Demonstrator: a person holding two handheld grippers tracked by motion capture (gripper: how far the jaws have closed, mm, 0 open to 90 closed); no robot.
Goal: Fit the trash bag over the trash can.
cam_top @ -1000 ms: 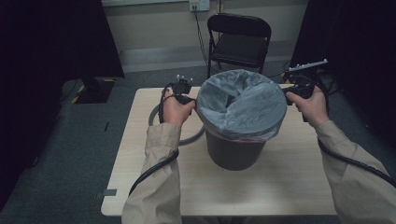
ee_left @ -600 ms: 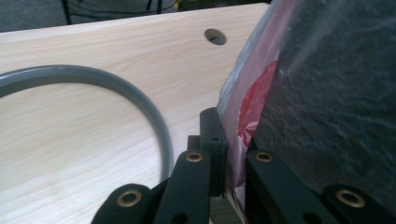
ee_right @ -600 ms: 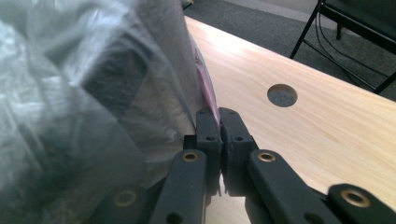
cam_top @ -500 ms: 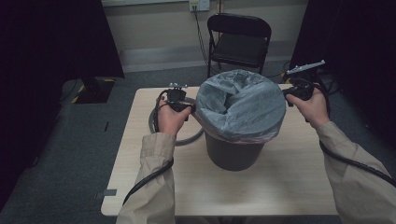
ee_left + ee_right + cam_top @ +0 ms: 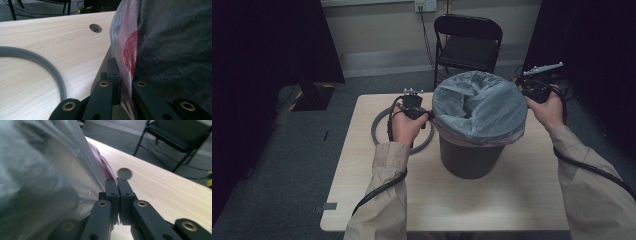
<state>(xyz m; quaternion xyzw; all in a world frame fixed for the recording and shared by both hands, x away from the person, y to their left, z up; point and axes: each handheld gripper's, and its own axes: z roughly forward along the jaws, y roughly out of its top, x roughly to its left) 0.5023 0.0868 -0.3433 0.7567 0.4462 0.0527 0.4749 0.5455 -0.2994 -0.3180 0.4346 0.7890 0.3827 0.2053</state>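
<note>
- Near the middle of the table, slightly toward its right edge, stands a dark bin lined with a grey translucent bag; the bag's rim is folded down over the bin's lip.
- At the bag's left side, the left gripper is held in the person's left hand. In the left gripper view its black jaws are pressed together on a fold of the bag film, which shows a pink band with a red patch there.
- At the bag's right side, near the table's far right corner, the right gripper is held in the right hand. In the right gripper view its jaws are closed, with a pinkish edge of the bag pinched between the tips.
- Toward the table's left edge lies a grey ring, partly under the left hand.
- A round cable hole is cut in the light wood top.
- Beyond the table's far edge stands a black folding chair.
</note>
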